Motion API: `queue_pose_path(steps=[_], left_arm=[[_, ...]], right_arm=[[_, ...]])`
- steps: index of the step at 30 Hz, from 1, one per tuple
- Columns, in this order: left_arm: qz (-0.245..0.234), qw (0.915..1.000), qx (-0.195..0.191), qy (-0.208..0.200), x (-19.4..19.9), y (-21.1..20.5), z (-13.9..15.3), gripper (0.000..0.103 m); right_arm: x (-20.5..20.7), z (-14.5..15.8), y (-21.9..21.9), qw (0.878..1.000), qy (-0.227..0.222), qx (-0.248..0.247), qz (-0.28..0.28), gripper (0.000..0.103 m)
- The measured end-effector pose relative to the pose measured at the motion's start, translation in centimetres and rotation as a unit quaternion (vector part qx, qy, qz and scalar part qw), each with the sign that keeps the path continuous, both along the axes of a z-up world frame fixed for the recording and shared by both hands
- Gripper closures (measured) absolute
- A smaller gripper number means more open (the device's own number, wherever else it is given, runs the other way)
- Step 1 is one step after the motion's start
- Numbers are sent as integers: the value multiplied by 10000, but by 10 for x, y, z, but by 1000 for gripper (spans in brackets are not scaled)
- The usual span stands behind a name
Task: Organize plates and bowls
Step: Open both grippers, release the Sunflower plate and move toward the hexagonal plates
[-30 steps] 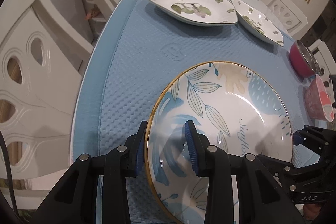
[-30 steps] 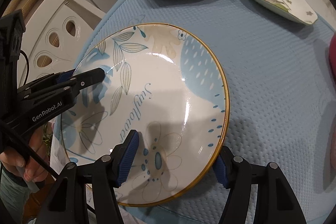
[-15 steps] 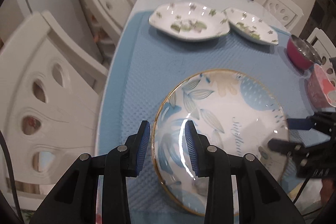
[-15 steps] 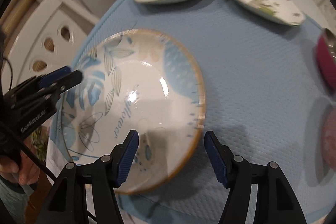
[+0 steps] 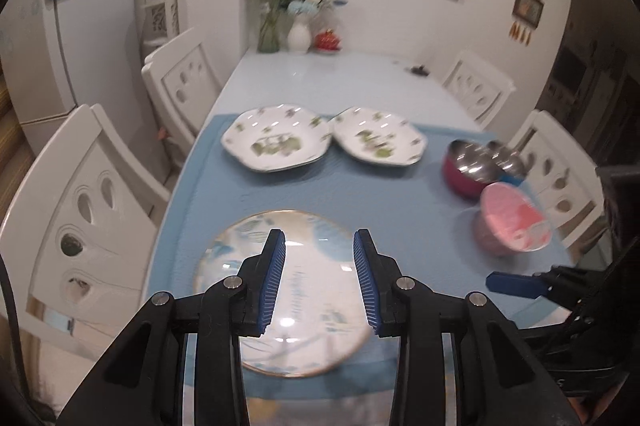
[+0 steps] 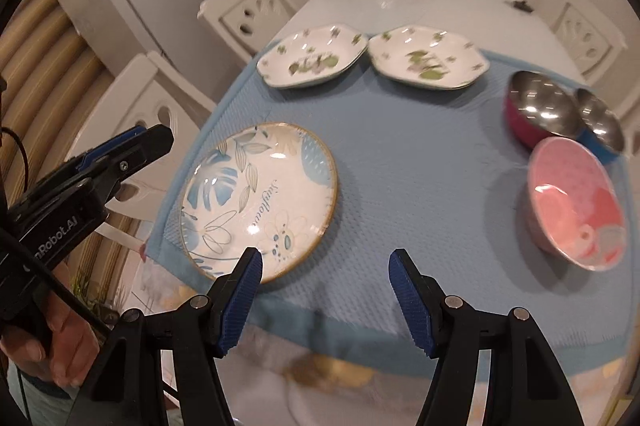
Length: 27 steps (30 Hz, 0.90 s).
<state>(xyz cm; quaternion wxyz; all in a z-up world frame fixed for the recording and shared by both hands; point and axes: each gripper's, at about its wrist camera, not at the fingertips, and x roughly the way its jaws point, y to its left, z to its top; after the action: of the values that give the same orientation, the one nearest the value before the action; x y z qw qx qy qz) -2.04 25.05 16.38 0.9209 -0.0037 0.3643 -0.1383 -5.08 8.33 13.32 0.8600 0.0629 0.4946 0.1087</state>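
Room: white walls with framed pictures are showing behind a long white table [image 5: 340, 74], and white chairs [image 5: 80, 210] are standing along both sides of it.
Far end of table: I am seeing a vase with flowers [image 5: 298, 34] and a small red object beside it.
Mat: a blue textured mat [image 6: 400, 154] is covering the near part of the table, and all the dishes are lying on it.
Round plate: the blue leaf plate [image 6: 256, 198] with a gold rim is lying flat near the front left corner of the mat; nothing is touching it.
Green flower plates: two eight-sided plates [image 6: 316, 60] [image 6: 428, 60] are sitting side by side at the far edge of the mat, their rims almost touching.
Bowls: a pink bowl [image 6: 576, 202] is resting at the right side of the mat; just behind it a red steel bowl [image 6: 536, 110] and a blue steel bowl [image 6: 600, 124] are standing close together.
Left gripper [image 5: 320, 282]: I am holding it in the air above the round plate; its blue pads are standing apart with only air between them, and it is carrying nothing.
Right gripper [image 6: 324, 290]: I am keeping it above the front edge of the mat, just right of the round plate; its fingers are spread wide and are gripping nothing.
Hand: a hand [image 6: 52, 350] is showing at the lower left in the right wrist view, gripping the handle of the left gripper.
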Motion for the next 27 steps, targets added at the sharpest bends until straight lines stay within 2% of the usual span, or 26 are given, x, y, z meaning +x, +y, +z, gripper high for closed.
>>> queue_pose_path(steps=[3, 7, 10, 13, 15, 17, 21, 24, 27], left_arm=[[36, 9999, -118, -51, -22, -12, 11, 55], [-32, 9999, -130, -44, -47, -27, 19, 55], [-67, 10000, -53, -33, -62, -38, 24, 54], [-182, 9998, -4, -114, -71, -44, 30, 36], [-219, 9995, 51, -240, -74, -44, 34, 34], [-266, 9992, 120, -274, -70, -42, 34, 27], [-329, 9990, 174, -236, -55, -31, 27, 26], [-297, 9991, 309, -80, -32, -13, 21, 26], [-340, 9990, 273, 13, -9, 7, 18, 24]], right_arm=[[-23, 14, -19, 9997, -171, 21, -194, 39], [-51, 26, -43, 9987, -330, 67, -396, 38], [-66, 30, -56, 9975, -406, 146, -556, 28], [-73, 32, -64, 9966, -414, 296, -650, 27], [-72, 32, -66, 9960, -351, 383, -725, 27], [-68, 32, -65, 9957, -307, 466, -743, 27], [-52, 30, -53, 9960, -290, 424, -731, 27], [-30, 31, -39, 9961, -268, 394, -745, 27], [-5, 34, -23, 9960, -335, 348, -749, 27]])
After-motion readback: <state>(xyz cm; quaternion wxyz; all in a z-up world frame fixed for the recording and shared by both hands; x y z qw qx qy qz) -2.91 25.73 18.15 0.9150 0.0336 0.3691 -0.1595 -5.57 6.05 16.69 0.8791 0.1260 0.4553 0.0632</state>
